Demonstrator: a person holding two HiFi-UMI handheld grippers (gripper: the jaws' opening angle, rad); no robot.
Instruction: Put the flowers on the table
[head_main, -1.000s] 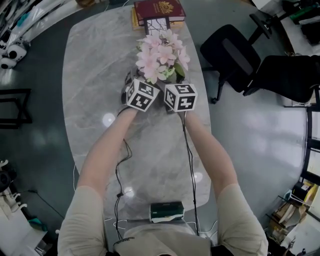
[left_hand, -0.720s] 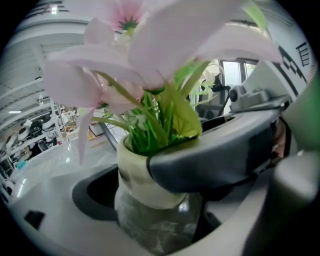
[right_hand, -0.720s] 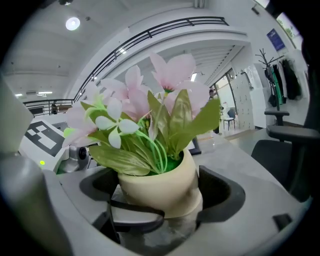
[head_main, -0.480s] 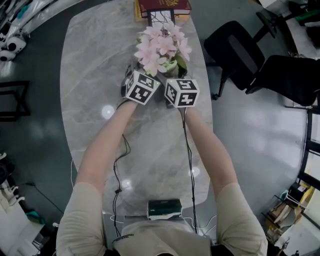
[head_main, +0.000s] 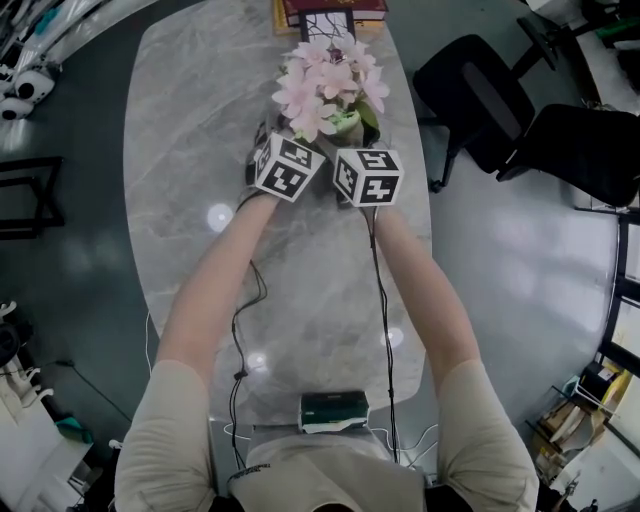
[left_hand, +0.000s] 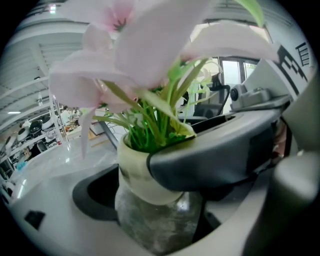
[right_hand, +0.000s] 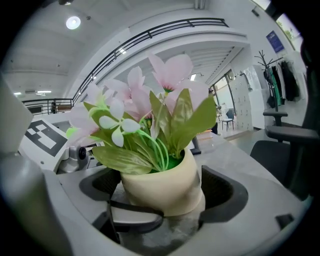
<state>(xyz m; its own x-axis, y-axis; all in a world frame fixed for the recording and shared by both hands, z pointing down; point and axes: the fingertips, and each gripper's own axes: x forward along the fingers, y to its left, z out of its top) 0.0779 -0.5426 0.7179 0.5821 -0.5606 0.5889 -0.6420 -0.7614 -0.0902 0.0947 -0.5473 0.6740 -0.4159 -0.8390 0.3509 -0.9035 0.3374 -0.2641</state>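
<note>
Jaws: the left gripper (left_hand: 150, 195) and the right gripper (right_hand: 162, 202) each stay clamped on the cream pot (right_hand: 165, 182), with the flowers (head_main: 328, 85) rising above them. Since a second ago we have eased it slightly forward over the table (head_main: 190, 120). We judge set-down near and release still pending.

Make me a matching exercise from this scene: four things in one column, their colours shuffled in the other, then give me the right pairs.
Things:
1. flowers
2. pot
3. book
4. office chair

Colours:
A. black
B. cream
C. pale pink
D. dark red

Pairs: 1-C, 2-B, 3-D, 4-A
</note>
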